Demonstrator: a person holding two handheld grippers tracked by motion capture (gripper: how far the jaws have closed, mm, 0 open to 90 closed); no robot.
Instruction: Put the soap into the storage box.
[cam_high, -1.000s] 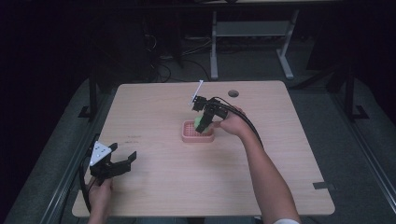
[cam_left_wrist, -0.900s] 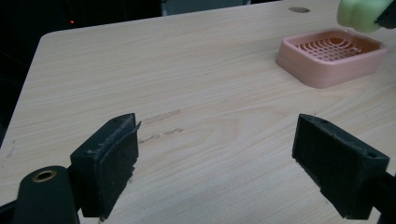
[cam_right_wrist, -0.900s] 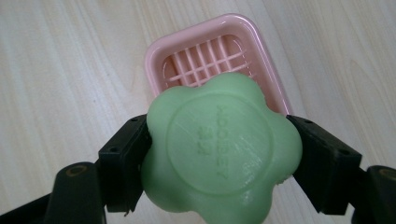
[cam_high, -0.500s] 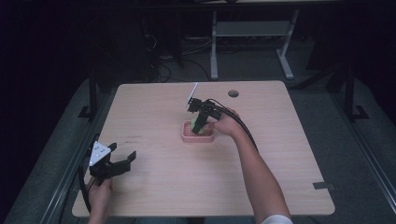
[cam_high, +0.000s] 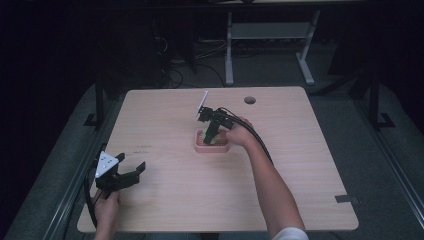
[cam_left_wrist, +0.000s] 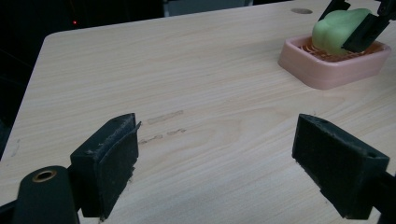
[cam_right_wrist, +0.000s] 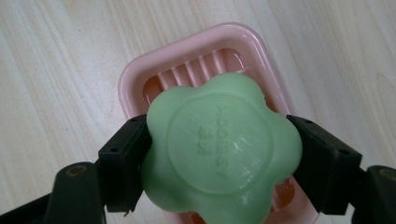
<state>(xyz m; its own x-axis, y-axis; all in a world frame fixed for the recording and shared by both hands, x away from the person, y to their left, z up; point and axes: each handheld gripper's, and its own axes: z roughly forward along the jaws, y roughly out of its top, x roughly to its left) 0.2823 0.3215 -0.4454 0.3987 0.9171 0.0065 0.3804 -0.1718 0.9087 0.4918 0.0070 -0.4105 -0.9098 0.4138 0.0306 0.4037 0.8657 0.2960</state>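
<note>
My right claw (cam_right_wrist: 217, 163) pinches the green flower-shaped soap (cam_right_wrist: 219, 151) by its sides directly above the pink soap dish (cam_right_wrist: 196, 60) at mid-table, while my left claw (cam_left_wrist: 229, 163) rests spread and empty, well apart near the table's edge.

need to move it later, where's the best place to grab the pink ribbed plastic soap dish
Grip the pink ribbed plastic soap dish across its two long walls, coming from above: they run straight and parallel. The right gripper holds the green flower-shaped soap over its middle, so take an uncovered end.

dim lab or workshop: bare wooden table (cam_high: 175, 115), floor cables (cam_high: 170, 75), metal desk frame (cam_high: 270, 37) behind
</note>
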